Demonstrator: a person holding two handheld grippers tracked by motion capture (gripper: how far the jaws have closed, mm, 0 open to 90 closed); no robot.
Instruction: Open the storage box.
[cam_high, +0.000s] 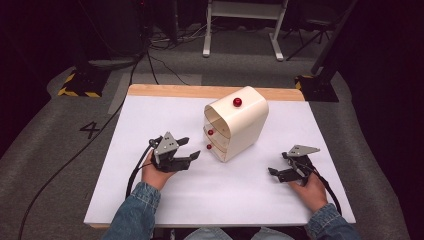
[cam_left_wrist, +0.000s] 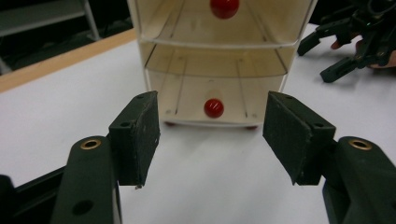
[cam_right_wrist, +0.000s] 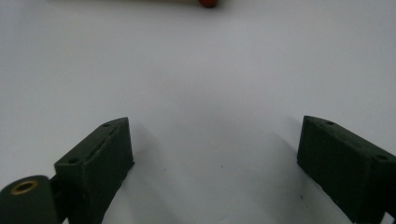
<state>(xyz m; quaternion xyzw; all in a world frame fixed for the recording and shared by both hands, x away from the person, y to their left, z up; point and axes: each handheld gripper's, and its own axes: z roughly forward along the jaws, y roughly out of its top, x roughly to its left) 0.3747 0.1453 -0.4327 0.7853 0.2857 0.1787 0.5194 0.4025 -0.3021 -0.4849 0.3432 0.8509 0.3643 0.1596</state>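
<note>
Cream plastic, rounded at the top, the small drawer cabinet (cam_high: 236, 129) stands near the middle of the white table (cam_high: 150, 200), its front turned toward the left gripper (cam_high: 186, 152). That gripper hovers just short of it with jaws spread wide and nothing between them; in the left gripper view the bottom drawer's red knob (cam_left_wrist: 214, 108) sits squarely in the gap ahead, so this looks like the target. The drawers appear shut (the top one may be the exception, hard to tell). The right gripper (cam_high: 276, 172) rests well apart on the bare table, likewise released and empty. By my reading, the work has barely started: the approach is lined up, but the knob is not yet gripped and the pull is left to do.
</note>
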